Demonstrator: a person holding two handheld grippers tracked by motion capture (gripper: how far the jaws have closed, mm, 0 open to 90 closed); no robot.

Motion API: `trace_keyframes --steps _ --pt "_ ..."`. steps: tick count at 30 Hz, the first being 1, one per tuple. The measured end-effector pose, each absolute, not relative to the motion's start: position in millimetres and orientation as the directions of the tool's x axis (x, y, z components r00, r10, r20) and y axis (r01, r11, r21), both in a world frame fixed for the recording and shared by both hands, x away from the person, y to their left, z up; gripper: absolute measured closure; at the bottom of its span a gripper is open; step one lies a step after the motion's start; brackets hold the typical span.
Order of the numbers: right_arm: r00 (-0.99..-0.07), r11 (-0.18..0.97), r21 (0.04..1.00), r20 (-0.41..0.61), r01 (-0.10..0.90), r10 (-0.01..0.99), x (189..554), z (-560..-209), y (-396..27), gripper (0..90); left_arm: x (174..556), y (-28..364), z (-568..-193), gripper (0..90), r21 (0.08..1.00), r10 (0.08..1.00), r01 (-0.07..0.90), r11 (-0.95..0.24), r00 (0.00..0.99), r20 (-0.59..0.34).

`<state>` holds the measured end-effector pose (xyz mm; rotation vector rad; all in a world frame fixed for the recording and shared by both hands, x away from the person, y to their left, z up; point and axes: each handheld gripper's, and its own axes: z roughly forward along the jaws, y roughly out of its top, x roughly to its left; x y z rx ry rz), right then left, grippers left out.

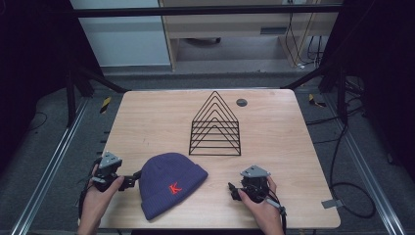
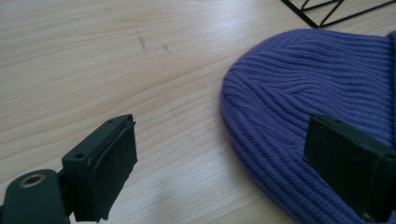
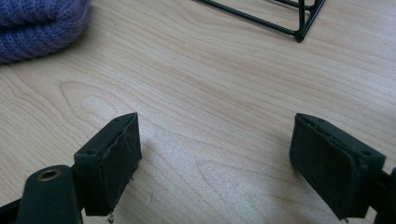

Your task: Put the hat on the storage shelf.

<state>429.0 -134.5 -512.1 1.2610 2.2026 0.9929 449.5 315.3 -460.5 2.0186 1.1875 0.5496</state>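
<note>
Your left claw (image 1: 131, 182) sits at the near left of the counter (image 1: 274, 147), jaws spread wide and gripping nothing. In the left gripper view, one jaw stands over bare wood and the other hangs in front of the ribbed knit of the purple beanie (image 2: 317, 93); whether that jaw touches the fabric cannot be told. In the high view the claw tips lie just beside the beanie's left edge.

Your right claw (image 1: 234, 191) is at the near right of the counter, jaws also wide apart, nothing between them. In the right gripper view, bare wood grain lies between the two black pads (image 3: 116, 158), and the folded cuff of the beanie shows at the upper left, well clear of the jaws.

The beanie lies flat on the counter between your two hands, near the front edge, crown toward the left claw and cuff toward the right. A red letter K (image 1: 174, 188) shows on the cuff.

Black wire rack (image 1: 215, 126): upright, mid-counter, beyond the beanie and apart from it. Its base corner shows at the top of both gripper views.

Small dark round disc (image 1: 241, 102) on the counter by the rack's far right.
</note>
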Motion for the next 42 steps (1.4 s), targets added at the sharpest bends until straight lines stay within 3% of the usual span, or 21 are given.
trace_keyframes --steps 10,17,24,30,42 --pt "-0.505 0.336 0.751 -0.004 0.568 0.863 429 -512 -135 16.7 451 292 -456 14.2 0.734 0.841 0.552 -0.396 0.54 0.048" --pt "-0.51 0.337 0.751 -0.001 0.568 0.86 429 -512 -134 16.7 475 285 -470 25.4 0.627 0.835 0.63 -0.458 0.547 0.06" --pt "-0.513 0.338 0.752 0.001 0.567 0.858 429 -512 -134 16.7 488 279 -478 29.9 0.58 0.827 0.67 -0.463 0.562 0.011" --pt "-0.515 0.342 0.751 -0.003 0.565 0.857 430 -512 -133 16.9 493 277 -479 44.0 0.564 0.826 0.707 -0.427 0.559 -0.076" --pt "-0.517 0.343 0.751 -0.003 0.564 0.856 430 -512 -133 16.8 497 276 -477 52.7 0.538 0.811 0.714 -0.447 0.578 -0.093"
